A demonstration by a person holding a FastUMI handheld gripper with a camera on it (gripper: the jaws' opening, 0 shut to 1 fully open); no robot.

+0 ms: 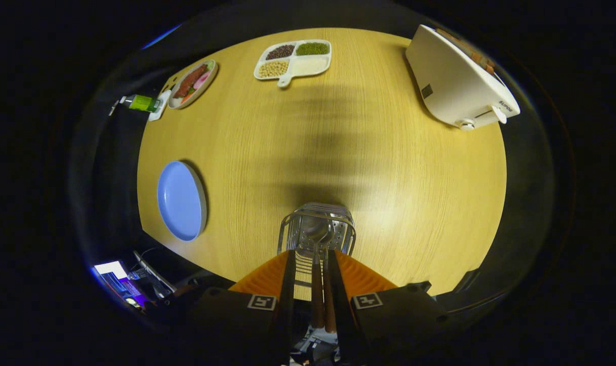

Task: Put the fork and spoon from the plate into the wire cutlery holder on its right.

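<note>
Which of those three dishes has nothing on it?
The blue plate, left of the wire cutlery holder, is bare. The oval dish and divided tray hold food.

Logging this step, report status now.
Gripper shut on two wooden handles. Spoon bowl down inside the holder. Plate bare. Nothing in the way.

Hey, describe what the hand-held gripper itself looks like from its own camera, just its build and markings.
The hand-held gripper has two long, flat fingers running forward side by side, each widening toward the back into a ribbed wedge. Behind them sit dark, blocky mounts, each carrying a small square black-and-white marker tag. No cables are clearly visible.
</note>
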